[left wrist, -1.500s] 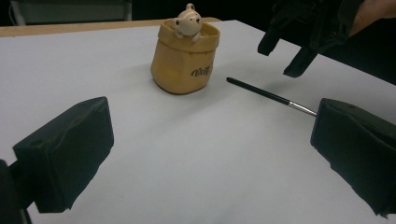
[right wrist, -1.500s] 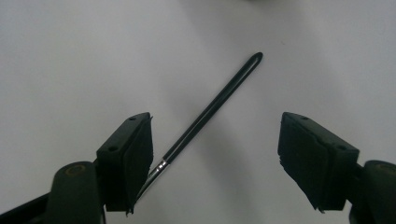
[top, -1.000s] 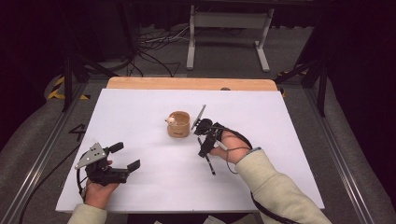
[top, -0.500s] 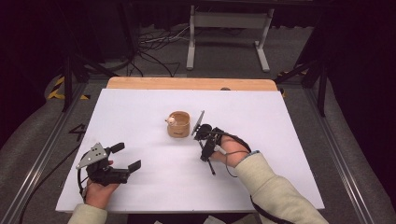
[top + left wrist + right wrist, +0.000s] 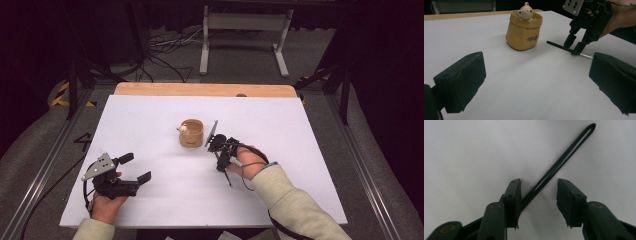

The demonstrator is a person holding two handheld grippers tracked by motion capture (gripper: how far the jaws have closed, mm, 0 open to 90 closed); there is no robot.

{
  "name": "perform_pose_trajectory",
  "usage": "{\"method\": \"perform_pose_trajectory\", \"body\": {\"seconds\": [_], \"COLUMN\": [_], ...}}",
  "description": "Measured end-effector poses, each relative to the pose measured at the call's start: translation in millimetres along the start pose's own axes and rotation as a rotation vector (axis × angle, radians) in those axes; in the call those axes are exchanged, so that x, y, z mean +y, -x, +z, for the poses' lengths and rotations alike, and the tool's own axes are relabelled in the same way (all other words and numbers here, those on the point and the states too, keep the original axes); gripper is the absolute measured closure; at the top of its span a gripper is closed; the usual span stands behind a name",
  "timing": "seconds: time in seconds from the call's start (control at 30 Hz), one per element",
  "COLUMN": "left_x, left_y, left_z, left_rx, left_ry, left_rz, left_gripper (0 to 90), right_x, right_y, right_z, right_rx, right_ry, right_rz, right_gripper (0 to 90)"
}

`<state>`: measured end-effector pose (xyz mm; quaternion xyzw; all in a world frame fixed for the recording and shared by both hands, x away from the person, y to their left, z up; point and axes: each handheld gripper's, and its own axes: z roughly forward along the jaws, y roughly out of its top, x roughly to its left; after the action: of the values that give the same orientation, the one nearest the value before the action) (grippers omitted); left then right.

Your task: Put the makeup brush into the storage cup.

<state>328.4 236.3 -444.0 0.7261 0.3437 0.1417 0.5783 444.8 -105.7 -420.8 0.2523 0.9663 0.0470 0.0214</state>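
Note:
A tan pouch-shaped cup [image 5: 191, 134] [image 5: 524, 31] with a small cream figurine [image 5: 525, 11] on its rim stands mid-table. Just right of it a thin black pen-like tool [image 5: 228, 179] [image 5: 556, 45] [image 5: 564, 157] lies flat on the white surface. My right gripper [image 5: 222, 161] [image 5: 573, 48] [image 5: 539, 182] points down at the table, open, its jaws on either side of the tool; the left pad [image 5: 514, 195] touches the shaft. My left gripper [image 5: 136, 167] [image 5: 536, 75] rests at the near left, wide open with nothing between its pads, facing the cup.
The white table top [image 5: 310, 130] ends in a wooden strip [image 5: 205, 89] at the far edge. Beyond it on the floor are a metal stand [image 5: 245, 22] and cables [image 5: 160, 47]. Rails [image 5: 45, 165] flank the table's left side.
My right gripper has edged slightly toward the near side and settled lower over the black tool. The left gripper and the cup have stayed put.

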Motion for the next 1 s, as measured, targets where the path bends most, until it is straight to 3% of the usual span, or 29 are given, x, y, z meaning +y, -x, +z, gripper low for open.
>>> {"method": "perform_pose_trajectory", "body": {"seconds": [0.47, 0.7, 0.8, 0.87, 1.0], "left_x": [0.3, 0.8, 2.6, 4.4, 6.7], "left_y": [0.7, 1.2, 1.5, 3.8, 5.6], "left_z": [1.1, 2.5, 3.2, 3.7, 6.5], "left_rx": [-0.006, -0.035, -0.092, -0.106, -0.129], "left_ry": [-0.015, -0.028, -0.031, -0.041, -0.051], "left_rz": [0.001, 0.002, 0.012, 0.037, 0.045], "left_gripper": [4.6, 6.9, 9.0, 9.0, 9.3], "right_x": [0.3, -0.5, -0.7, -1.2, -1.0], "right_y": [-5.8, -6.6, -6.4, -7.1, -12.9], "right_z": [-0.3, -0.5, -0.7, -1.4, -7.8], "right_rx": [0.007, 0.002, 0.004, -0.001, -0.005], "right_ry": [-0.016, -0.010, -0.007, 0.003, 0.023], "right_rz": [-0.027, -0.043, -0.050, -0.056, -0.093], "right_gripper": [83.6, 84.4, 84.6, 84.8, 84.9]}}
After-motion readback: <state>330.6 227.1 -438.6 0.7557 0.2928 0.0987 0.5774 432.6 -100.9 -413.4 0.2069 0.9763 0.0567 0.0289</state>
